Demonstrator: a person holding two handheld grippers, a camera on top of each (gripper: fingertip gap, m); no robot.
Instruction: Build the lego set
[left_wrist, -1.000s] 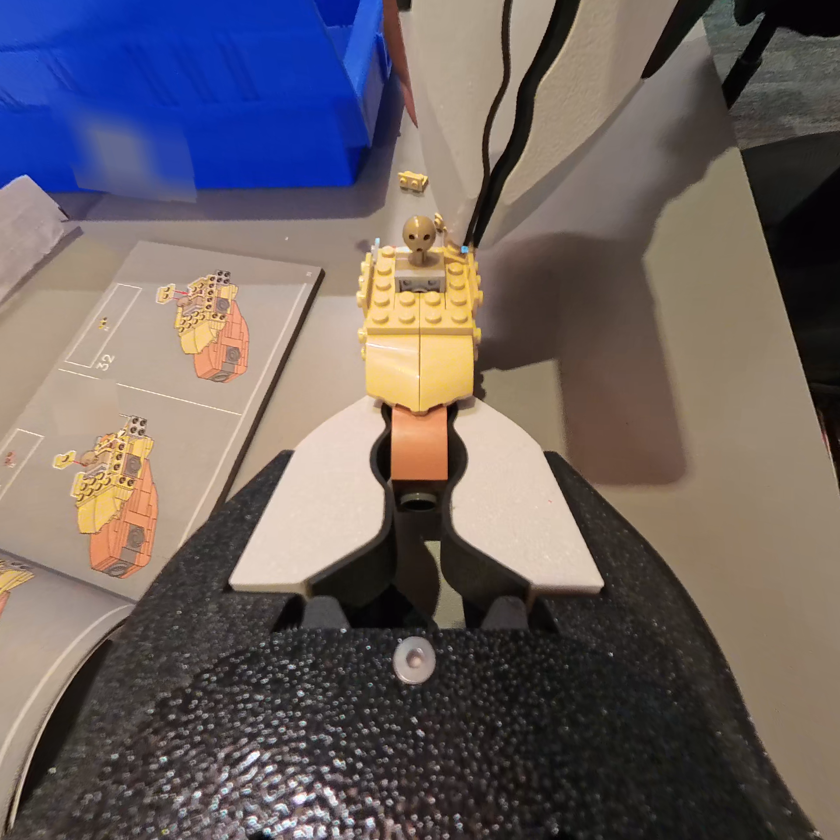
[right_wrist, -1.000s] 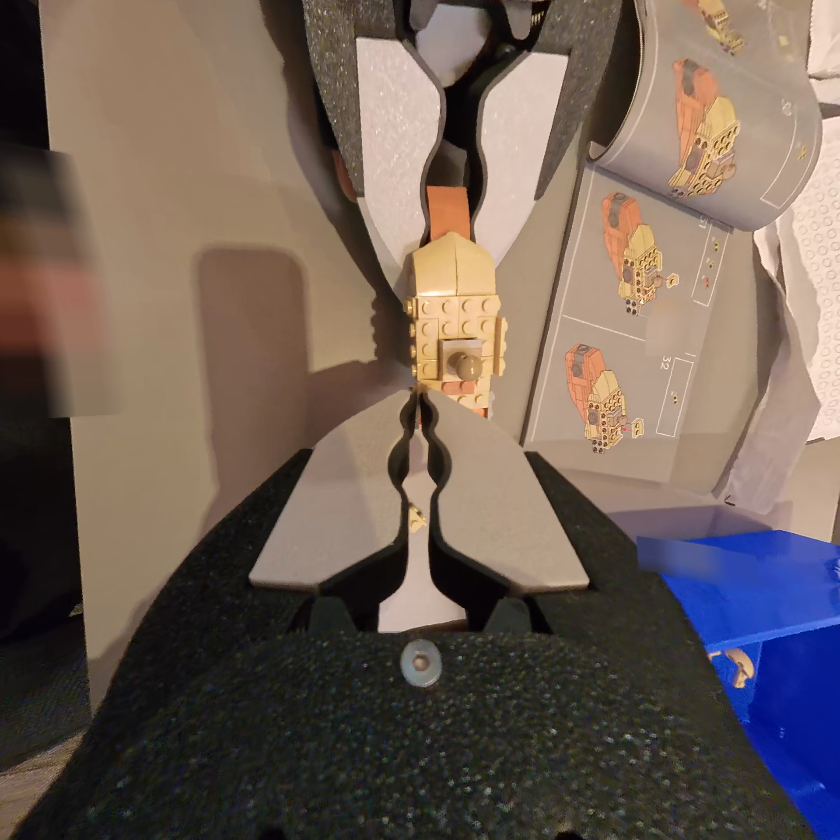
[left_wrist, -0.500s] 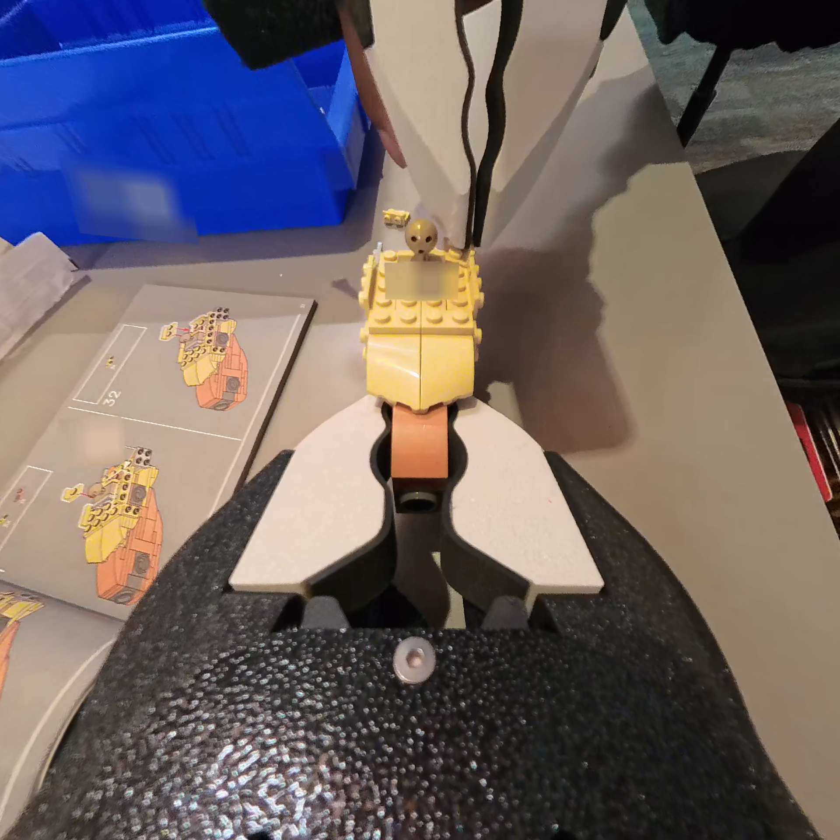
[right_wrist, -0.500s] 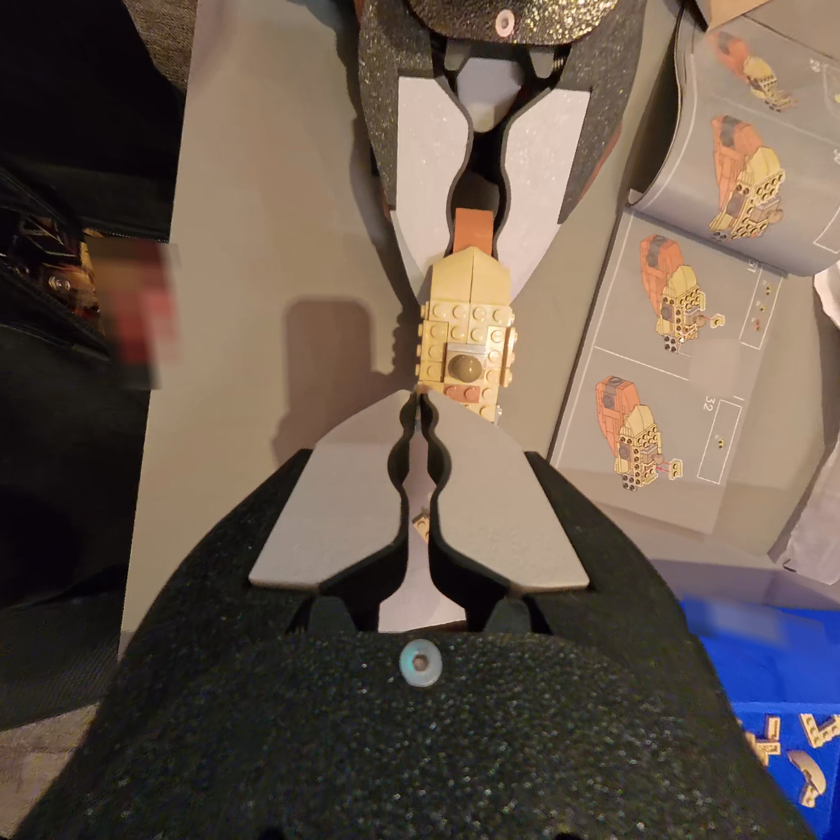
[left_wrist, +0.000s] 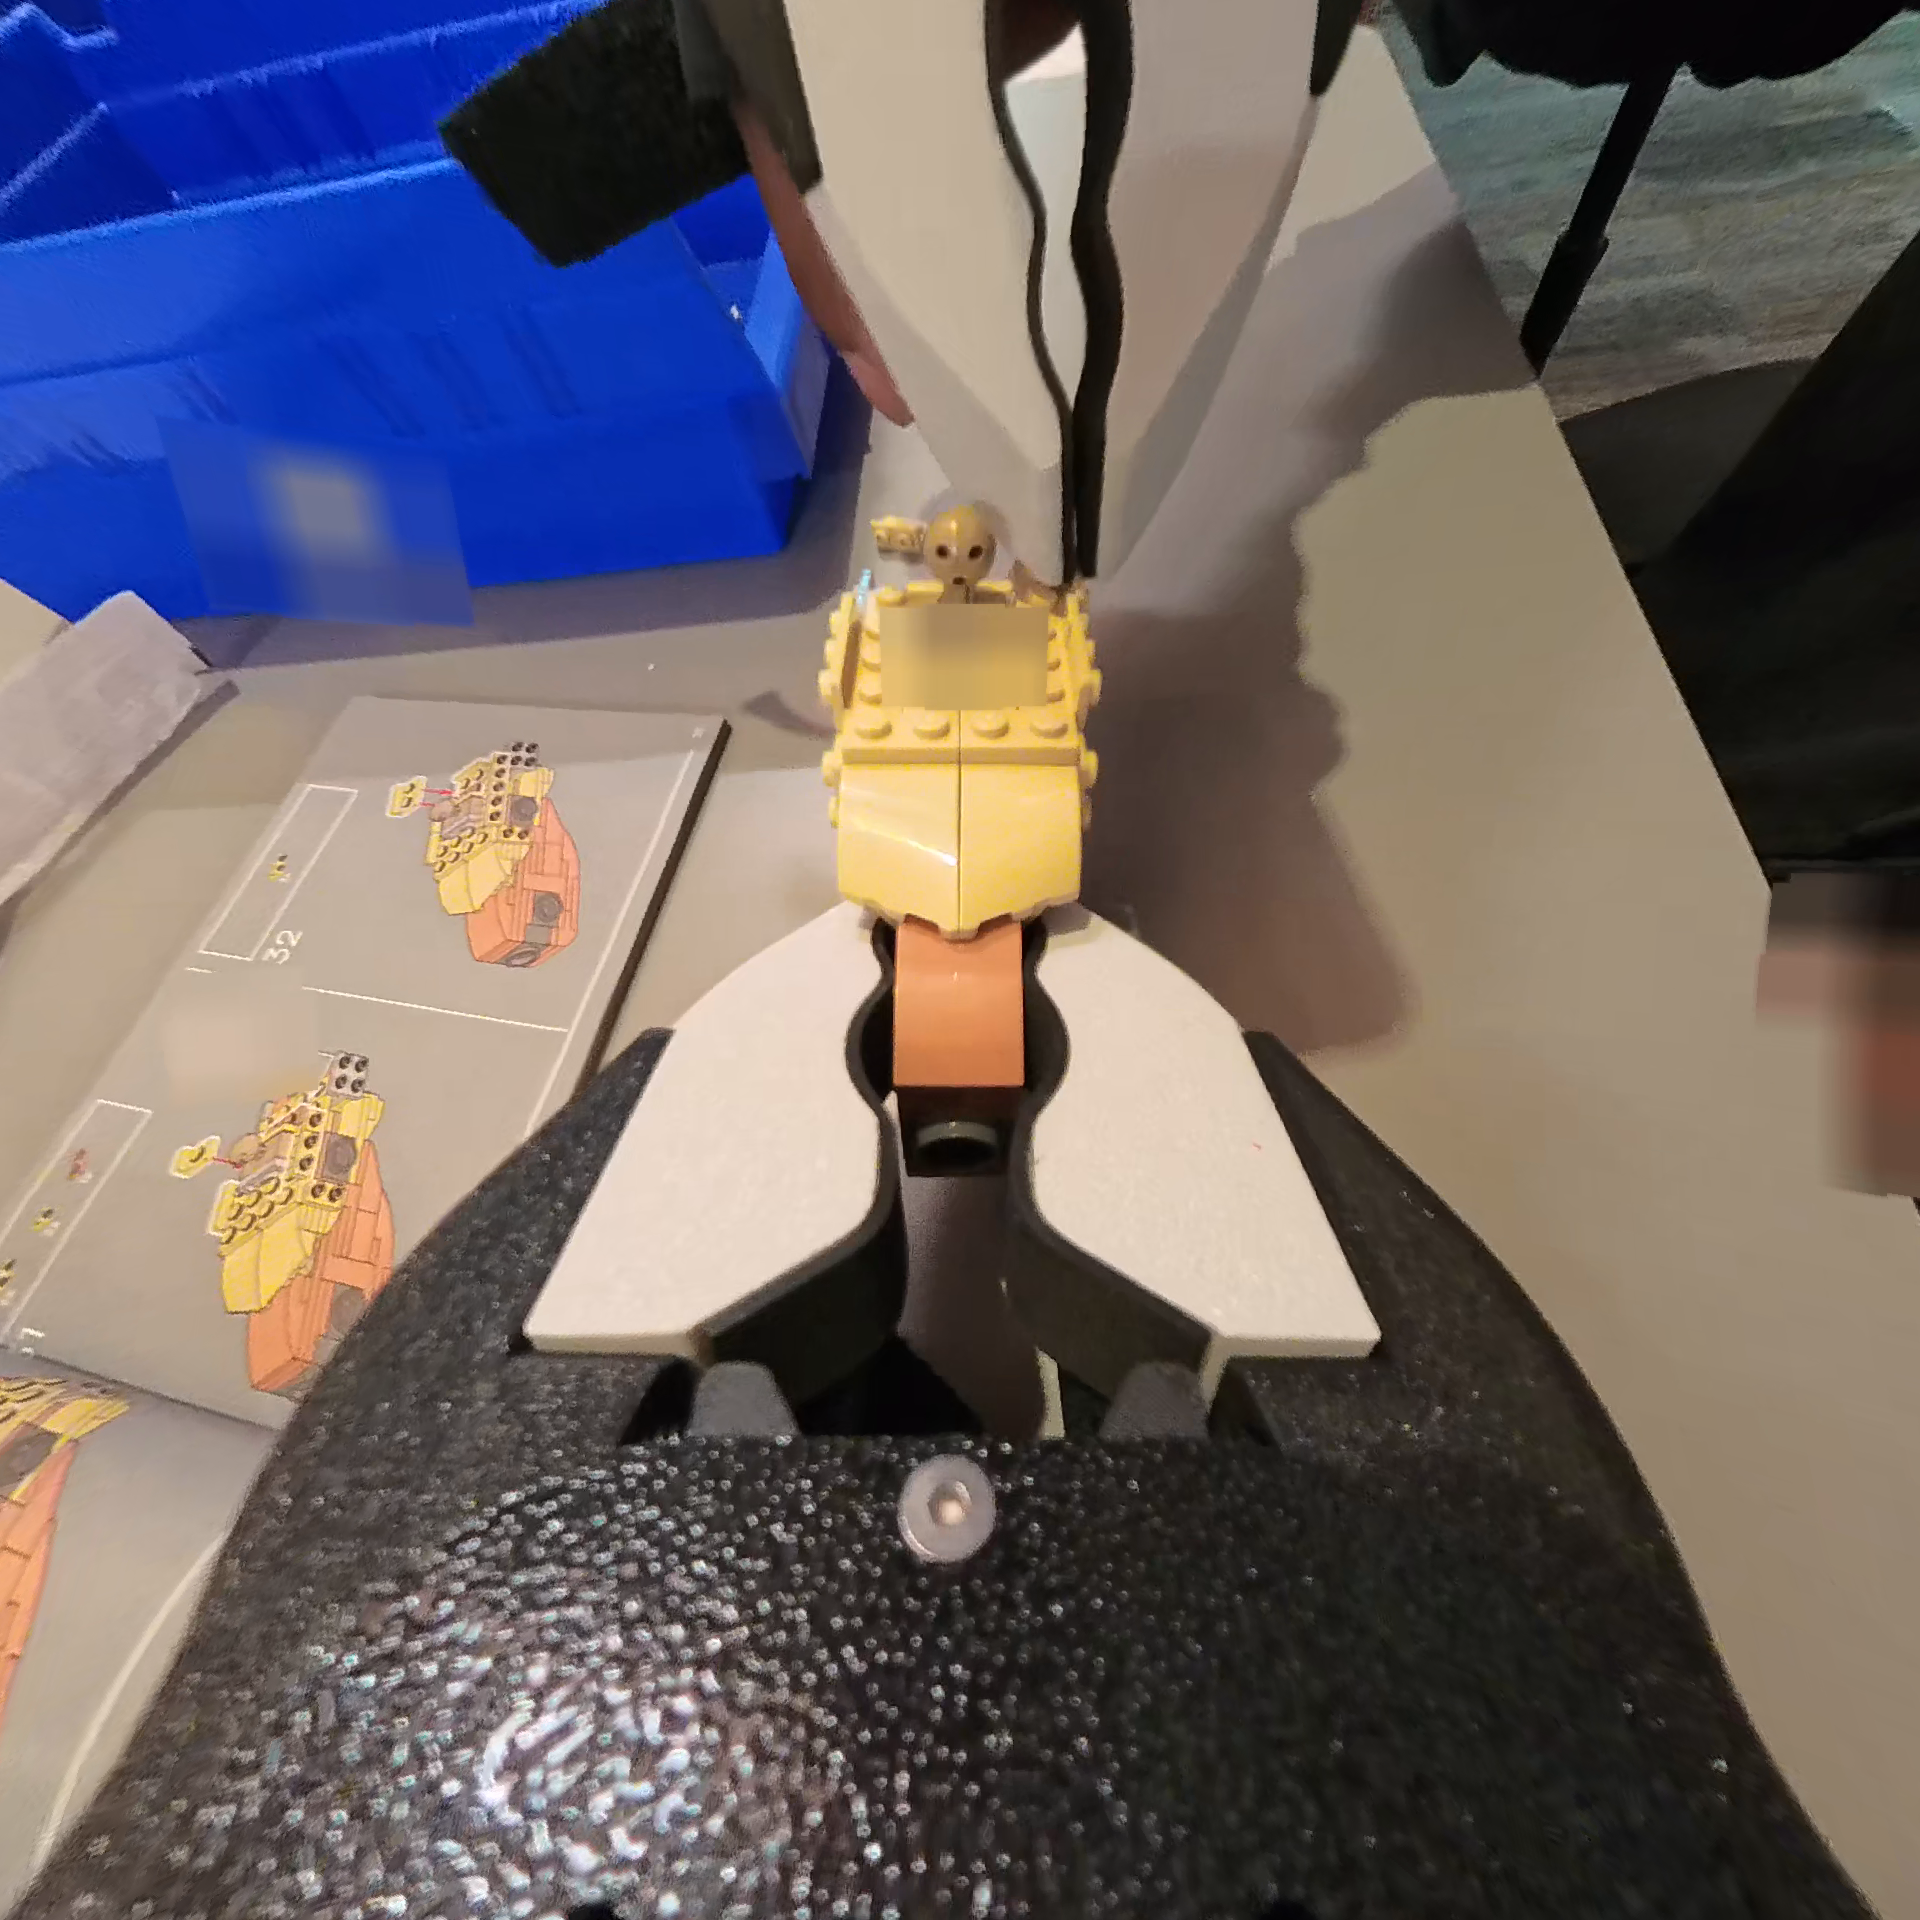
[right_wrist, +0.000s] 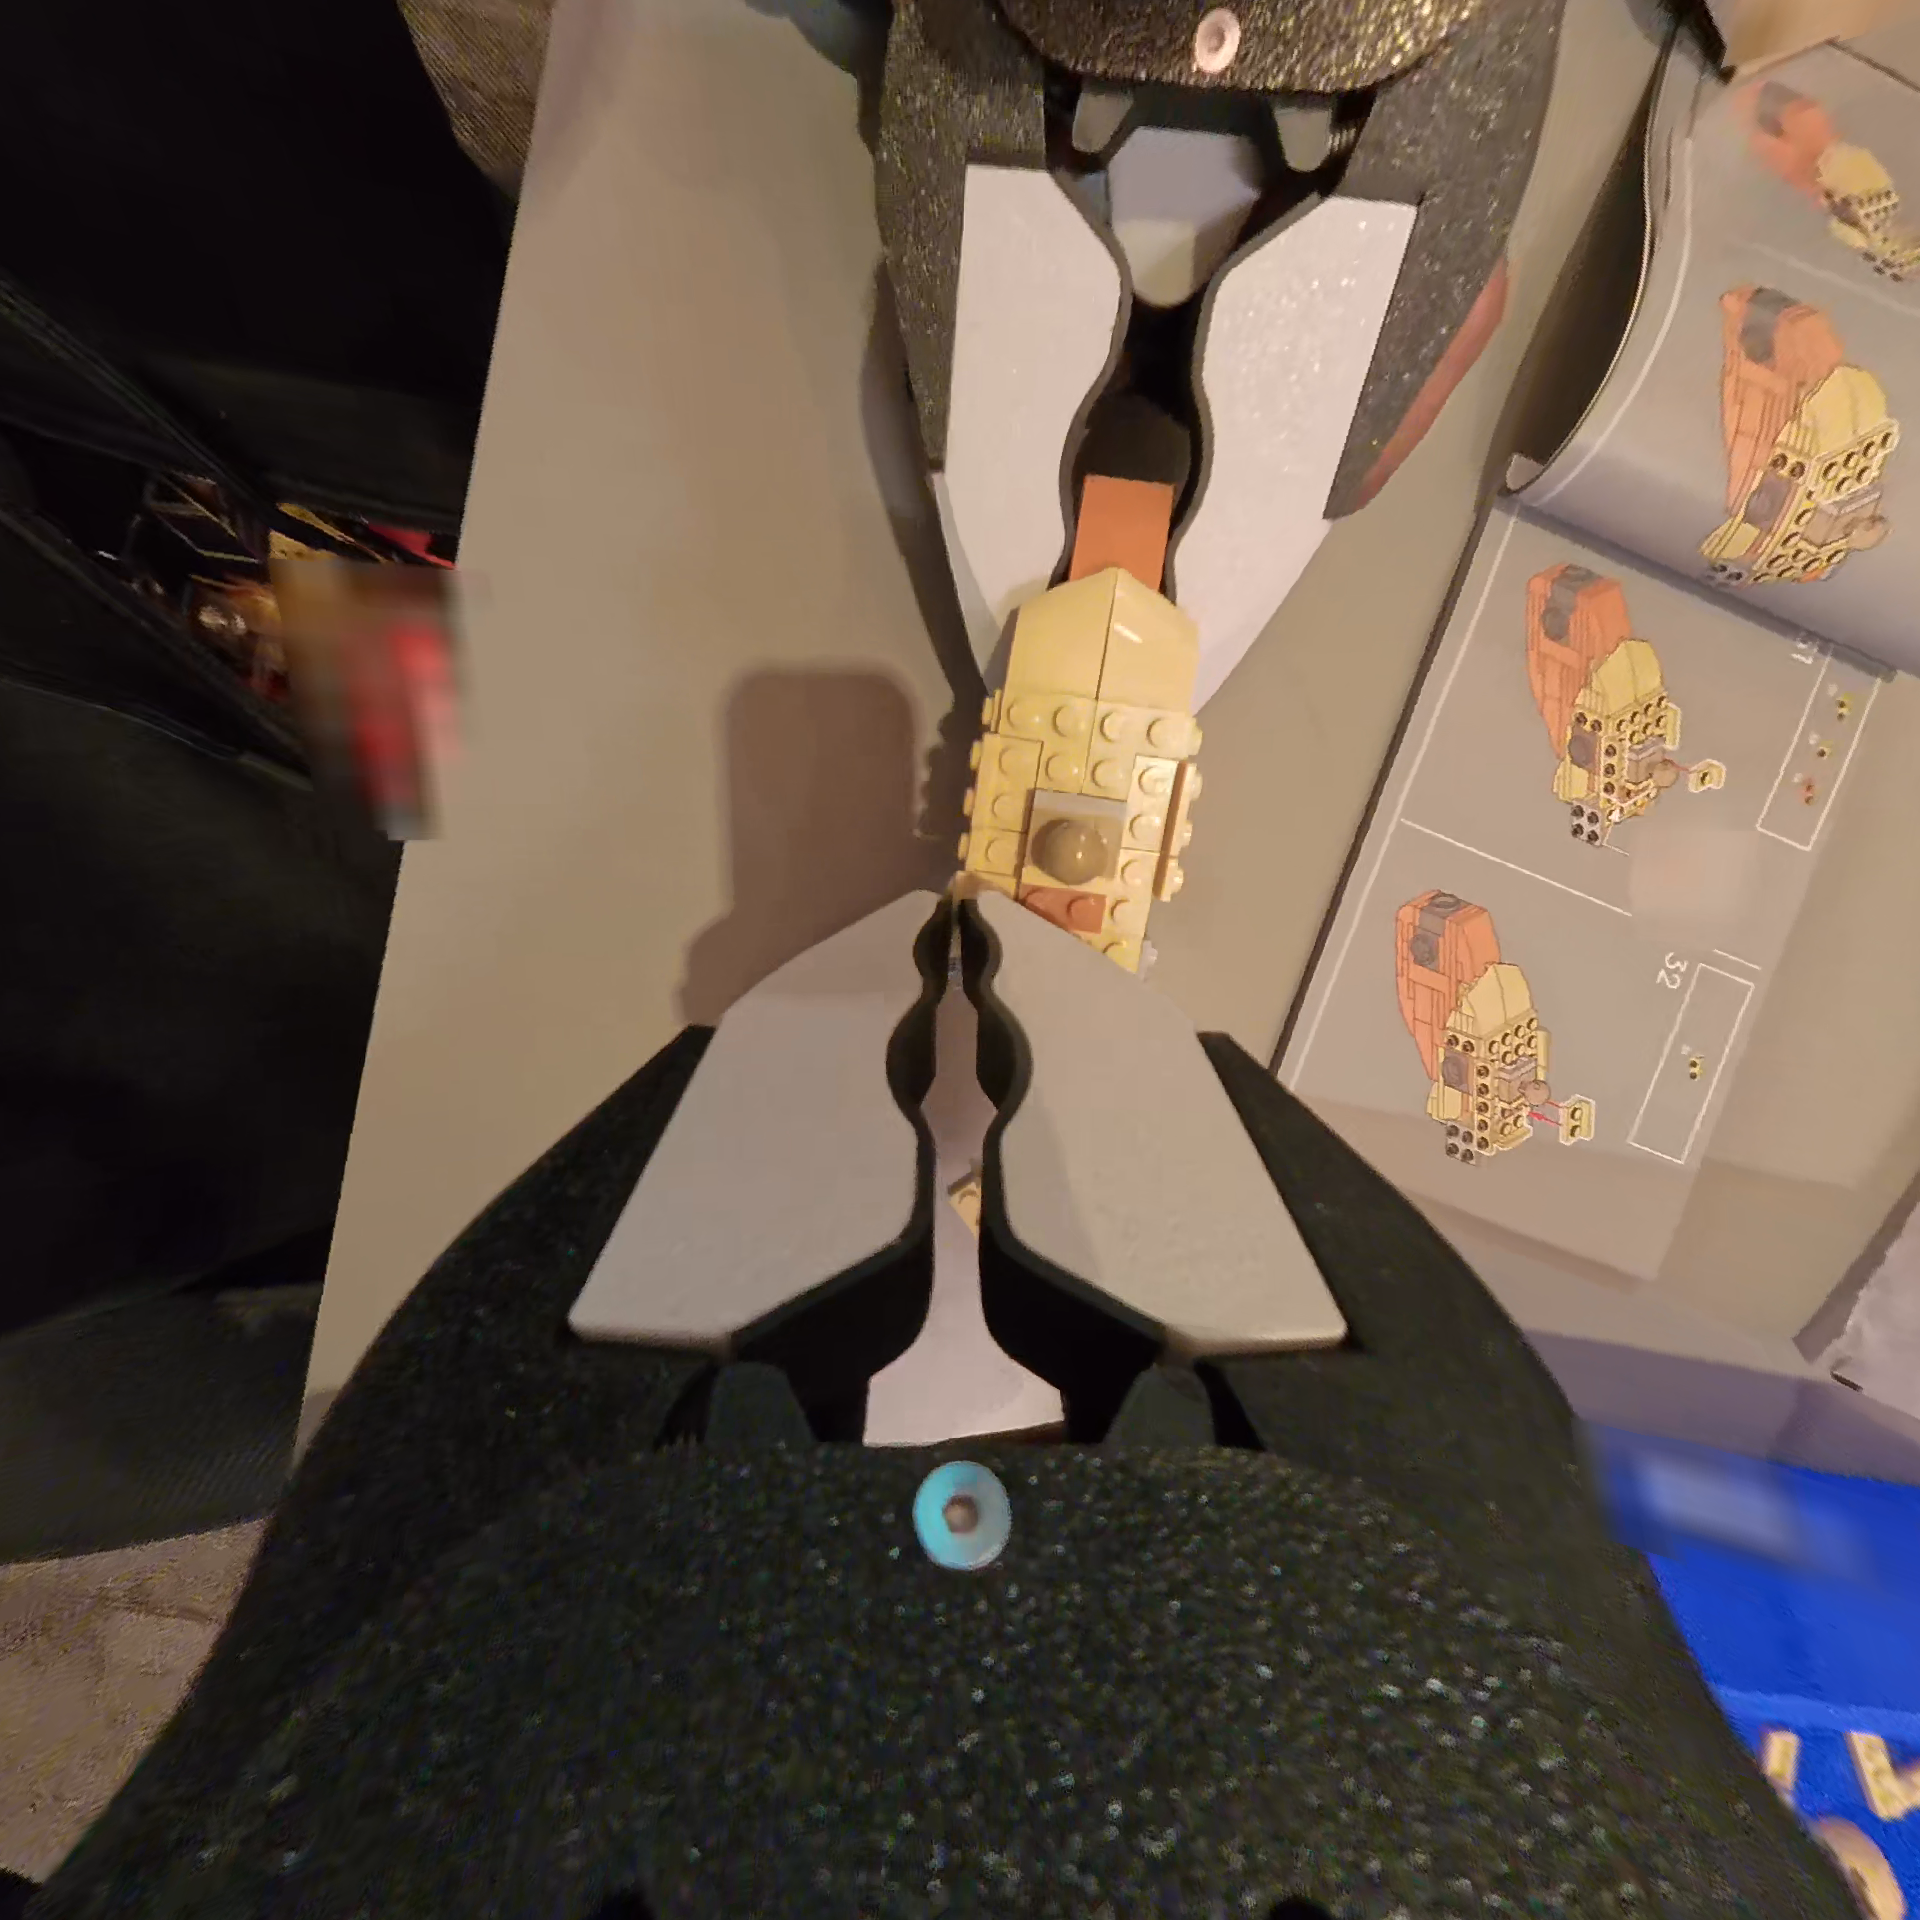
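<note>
Left wrist view: grey-fingered left gripper (left_wrist: 958, 1023) clamped on brown tail of tan-and-brown lego model (left_wrist: 961, 821), held above grey table (left_wrist: 1455, 1039) so studded top faces up for adding pieces. Open instruction booklet (left_wrist: 416, 987) at left, blue plastic bin (left_wrist: 364, 312) behind, loose tan piece (left_wrist: 896, 535) beyond model

Right wrist view: right gripper (right_wrist: 956, 920) pinched together, apparently empty, tips touching model's near end (right_wrist: 1081, 790), probably pressing something home. Booklet (right_wrist: 1610, 883) at right; nothing blocking

Glossy plastic model (left_wrist: 961, 831), its smooth tan slopes catching light, sits between matt grey fingers (left_wrist: 748, 1143) on a pebbled black gripper (left_wrist: 961, 925), left of it a matt paper booklet (left_wrist: 416, 935).
</note>
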